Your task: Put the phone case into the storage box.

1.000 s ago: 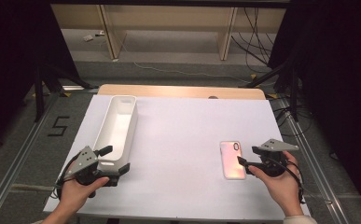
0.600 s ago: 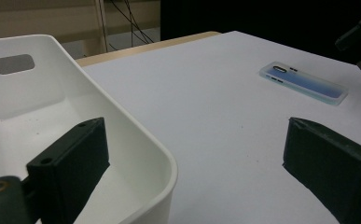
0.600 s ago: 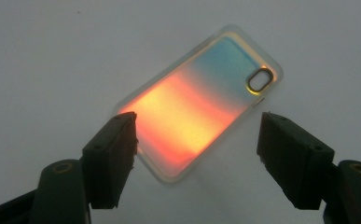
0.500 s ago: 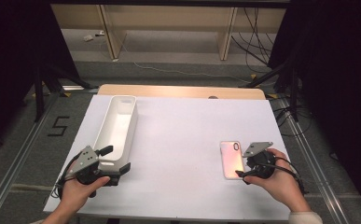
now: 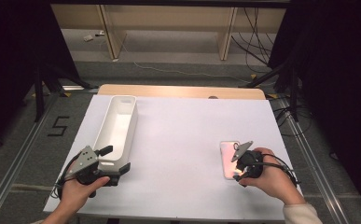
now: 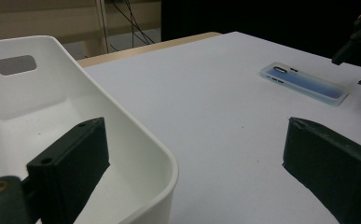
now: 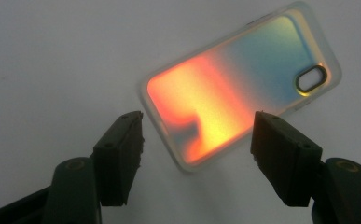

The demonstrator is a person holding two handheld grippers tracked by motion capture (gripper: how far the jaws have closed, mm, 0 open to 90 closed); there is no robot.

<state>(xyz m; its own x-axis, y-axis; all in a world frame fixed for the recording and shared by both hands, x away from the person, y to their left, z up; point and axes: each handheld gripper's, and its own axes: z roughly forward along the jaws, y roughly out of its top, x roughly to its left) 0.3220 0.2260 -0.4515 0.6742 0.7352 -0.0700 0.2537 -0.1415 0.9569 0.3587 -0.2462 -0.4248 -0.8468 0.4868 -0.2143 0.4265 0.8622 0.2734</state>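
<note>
A clear phone case [image 5: 228, 156] with an orange-to-blue sheen lies flat on the white table at the right. My right gripper [image 5: 239, 169] hovers over its near end. In the right gripper view the case [image 7: 234, 88] lies just beyond the gripper [image 7: 197, 135], whose jaws have just been closing a little and still stand apart, touching nothing. My left gripper [image 5: 115, 159] is open at the near end of the long white bin [image 5: 120, 123]. One jaw is inside the bin [image 6: 38, 102] and the other over the table, with the bin's corner between them in the left gripper [image 6: 194, 144].
A white sheet [image 5: 178, 140] covers the table, with a strip of wood [image 5: 183, 91] along the far edge. Dark curtains flank both sides, and cables lie on the floor behind. In the left gripper view the case [image 6: 304, 84] and the right gripper [image 6: 360, 63] show far off.
The right hand has slid left from beside the phone case to over its near end, and its jaws have narrowed slightly. The left hand and the bin have not moved.
</note>
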